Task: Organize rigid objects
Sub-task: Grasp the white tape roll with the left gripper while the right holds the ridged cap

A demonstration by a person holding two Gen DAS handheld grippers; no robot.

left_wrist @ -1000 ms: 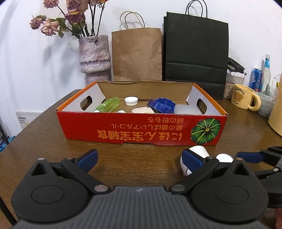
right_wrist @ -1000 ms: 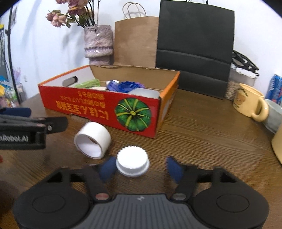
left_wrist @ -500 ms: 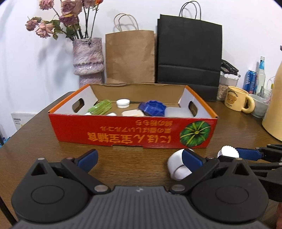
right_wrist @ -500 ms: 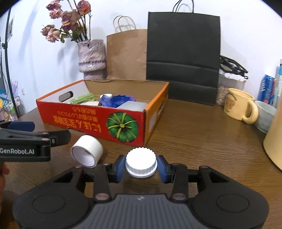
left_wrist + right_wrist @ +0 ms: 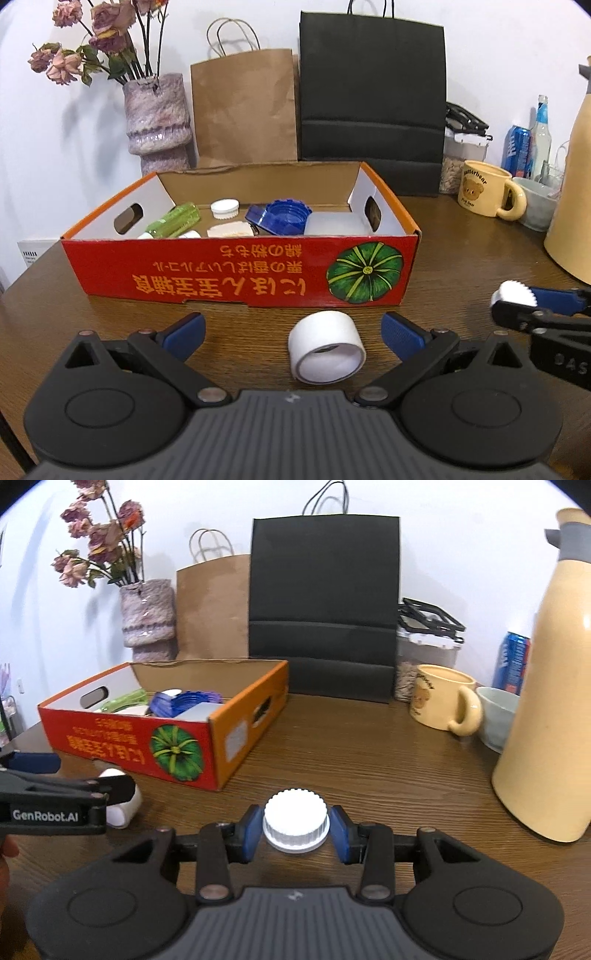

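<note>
My right gripper (image 5: 295, 829) is shut on a white ridged cap (image 5: 295, 825) and holds it above the wooden table; the cap also shows in the left wrist view (image 5: 514, 293). My left gripper (image 5: 293, 330) is open, its blue pads on either side of a white tape roll (image 5: 327, 346) lying on the table in front of the red cardboard box (image 5: 236, 273). The roll is partly hidden behind the left gripper in the right wrist view (image 5: 123, 805). The box (image 5: 184, 746) holds a green bottle (image 5: 173, 220), a white cap (image 5: 224, 208), a blue lid (image 5: 284, 221) and other pieces.
A tall cream jug (image 5: 550, 709) stands at the right. A yellow bear mug (image 5: 443, 701), a grey bowl (image 5: 496, 716), a blue can (image 5: 513, 661) and a jar (image 5: 424, 653) are behind. Brown (image 5: 245, 110) and black (image 5: 371, 96) paper bags and a vase (image 5: 157, 118) line the wall.
My right gripper closed on the white cap, lifted it and carried it to the right. My left gripper moved right, so the tape roll now lies between its open fingers.
</note>
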